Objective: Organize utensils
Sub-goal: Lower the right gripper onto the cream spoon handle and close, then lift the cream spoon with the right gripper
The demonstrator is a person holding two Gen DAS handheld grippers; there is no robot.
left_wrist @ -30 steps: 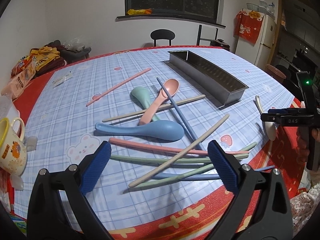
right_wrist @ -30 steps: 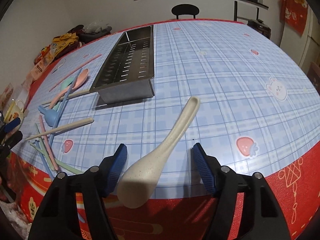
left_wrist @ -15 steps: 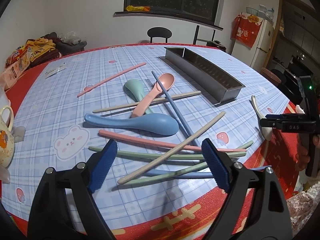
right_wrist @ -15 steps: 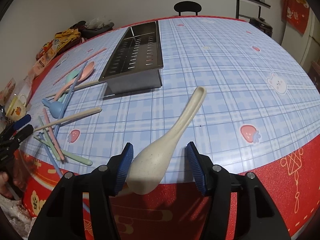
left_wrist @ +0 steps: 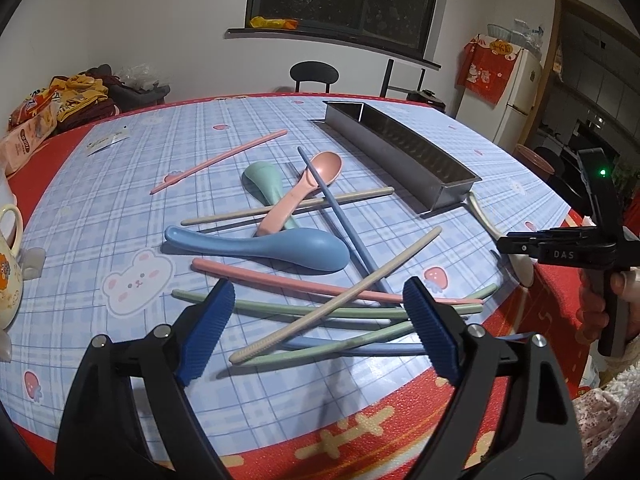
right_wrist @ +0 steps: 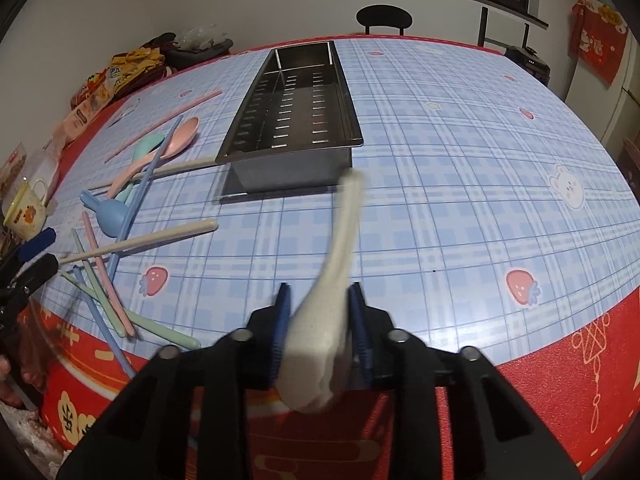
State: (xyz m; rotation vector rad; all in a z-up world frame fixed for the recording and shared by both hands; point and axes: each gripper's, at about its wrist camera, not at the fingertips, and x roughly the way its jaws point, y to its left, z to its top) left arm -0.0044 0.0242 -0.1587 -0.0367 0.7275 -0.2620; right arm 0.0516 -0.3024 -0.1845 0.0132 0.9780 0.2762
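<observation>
Cream speckled spoon pinched at bowl by just-closed right tongs, handle aimed at steel tray; left tongs spread.

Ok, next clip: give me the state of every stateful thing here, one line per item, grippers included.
left gripper: open, empty, above the chopstick pile.
right gripper: jaws have just been closing, now shut on the cream spoon.
cream spoon: gripped at its bowl, handle pointing toward the tray.
metal tray: upright, nothing inside.
blue spoon: lying on the table.
pink spoon: lying across the green spoon.
mug: upright.
</observation>
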